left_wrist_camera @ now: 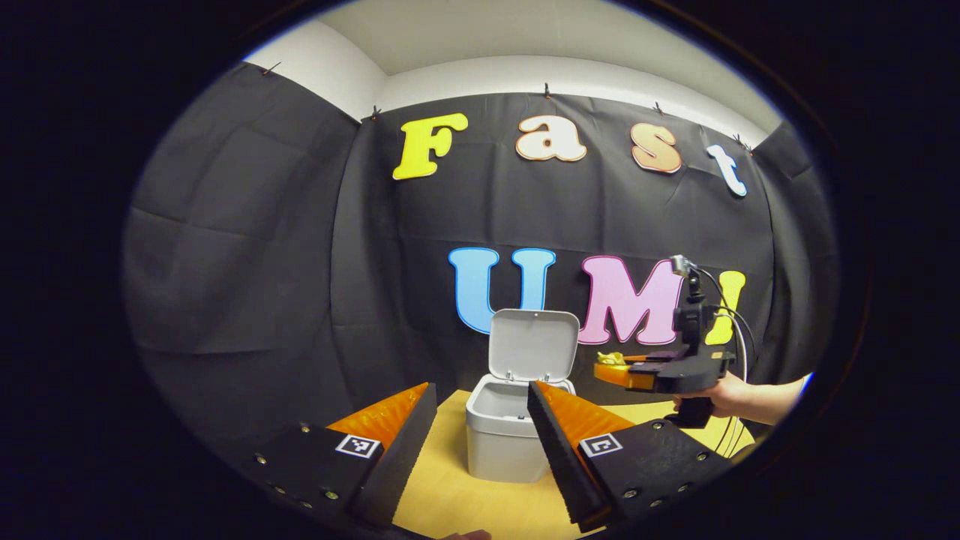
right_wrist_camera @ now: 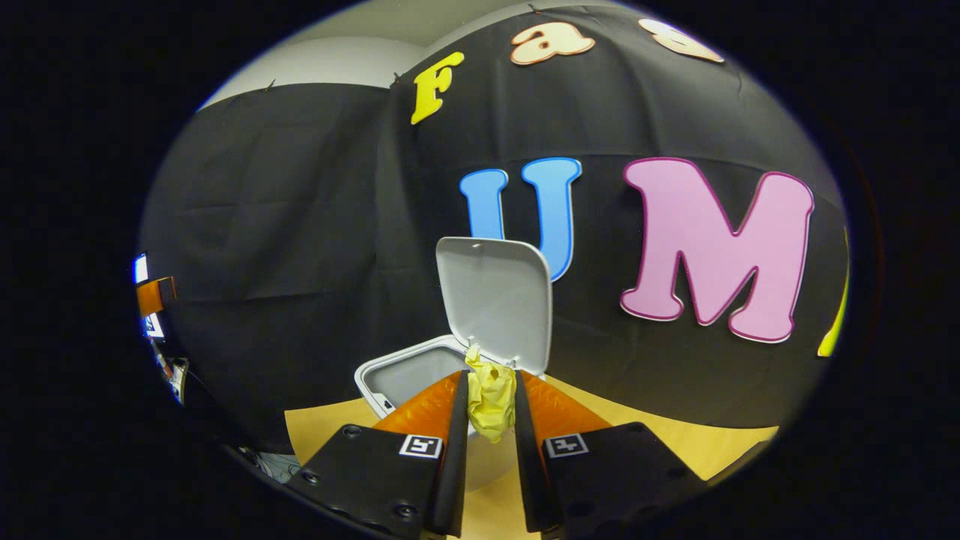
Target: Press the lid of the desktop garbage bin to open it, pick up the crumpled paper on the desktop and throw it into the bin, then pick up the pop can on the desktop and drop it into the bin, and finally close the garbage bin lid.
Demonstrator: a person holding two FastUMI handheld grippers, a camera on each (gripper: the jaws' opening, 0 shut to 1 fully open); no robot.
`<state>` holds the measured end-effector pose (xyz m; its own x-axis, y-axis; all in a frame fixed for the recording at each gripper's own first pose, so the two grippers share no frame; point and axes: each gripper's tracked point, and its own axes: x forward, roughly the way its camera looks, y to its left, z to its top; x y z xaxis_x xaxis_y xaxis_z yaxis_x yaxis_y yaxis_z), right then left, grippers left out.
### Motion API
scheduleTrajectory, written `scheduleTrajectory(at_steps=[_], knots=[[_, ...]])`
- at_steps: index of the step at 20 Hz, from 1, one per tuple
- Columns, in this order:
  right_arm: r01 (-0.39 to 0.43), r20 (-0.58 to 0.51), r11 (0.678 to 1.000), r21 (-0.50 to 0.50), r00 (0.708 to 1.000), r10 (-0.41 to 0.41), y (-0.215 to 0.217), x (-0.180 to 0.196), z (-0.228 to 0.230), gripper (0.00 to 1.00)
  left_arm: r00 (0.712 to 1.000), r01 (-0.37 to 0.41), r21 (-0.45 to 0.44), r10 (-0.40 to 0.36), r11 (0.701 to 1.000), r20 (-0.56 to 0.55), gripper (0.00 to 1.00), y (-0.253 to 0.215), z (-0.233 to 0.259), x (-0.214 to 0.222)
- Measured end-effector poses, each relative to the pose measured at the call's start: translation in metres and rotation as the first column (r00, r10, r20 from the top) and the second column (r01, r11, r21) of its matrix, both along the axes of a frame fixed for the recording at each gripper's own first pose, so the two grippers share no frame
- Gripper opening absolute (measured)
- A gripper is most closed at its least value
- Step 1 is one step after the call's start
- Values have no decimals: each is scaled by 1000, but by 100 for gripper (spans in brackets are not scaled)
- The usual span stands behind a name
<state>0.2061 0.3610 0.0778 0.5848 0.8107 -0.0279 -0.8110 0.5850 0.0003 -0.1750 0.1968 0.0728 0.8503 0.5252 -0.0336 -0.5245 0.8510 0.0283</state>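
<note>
Left gripper [left_wrist_camera: 480,435] wide apart, holding nothing, low over the table [left_wrist_camera: 450,502] right in front of the bin [left_wrist_camera: 499,442]. Lid [left_wrist_camera: 534,345] up. Right gripper [right_wrist_camera: 491,409] clamped on the paper [right_wrist_camera: 489,401], near the bin's rim but not over the hole. Let go too soon, and down onto the table, not in.

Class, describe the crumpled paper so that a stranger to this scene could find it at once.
Start at the small white plastic bin on the wooden table, its hinged lid standing open. Just in front of it the right gripper clamps a crumpled yellow paper wad, the one soft yellow thing there.
</note>
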Motion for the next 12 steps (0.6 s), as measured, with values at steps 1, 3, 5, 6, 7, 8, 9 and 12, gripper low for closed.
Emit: scheduleTrajectory(at_steps=[1, 3, 5, 6, 7, 8, 9, 12], knots=[[-10, -5, 1000, 0, 1000, 10, 15, 0, 0, 35, 1000, -9, 4, 9, 1000, -2, 81, 0, 0, -5], [-21, -14, 1000, -19, 1000, 20, 39, 7, -7, 35, 1000, -28, 5, 28, 1000, -2, 81, 1, 0, -12], [-12, -40, 998, -62, 999, 10, 56, 18, -26, 22, 999, -47, 6, 47, 999, -3, 82, 4, -1, -20], [-10, -54, 997, -78, 999, 5, 62, 23, -34, 35, 999, -54, 7, 54, 998, -3, 82, 3, -1, -24], [-9, -70, 996, -90, 998, 3, 67, 27, -40, 35, 998, -59, 8, 59, 998, -4, 82, 3, 0, -27], [-10, -90, 995, -101, 996, 0, 70, 28, -47, 37, 998, -64, 9, 64, 998, -8, 82, 2, -3, -29], [-1, -102, 994, -107, 995, -10, 73, 30, -51, 38, 998, -69, 10, 69, 998, -12, 81, 2, -5, -31], [-10, -116, 995, -102, 993, -2, 78, 29, -53, 60, 998, -62, -13, 62, 998, -15, 82, -3, -11, -29]])
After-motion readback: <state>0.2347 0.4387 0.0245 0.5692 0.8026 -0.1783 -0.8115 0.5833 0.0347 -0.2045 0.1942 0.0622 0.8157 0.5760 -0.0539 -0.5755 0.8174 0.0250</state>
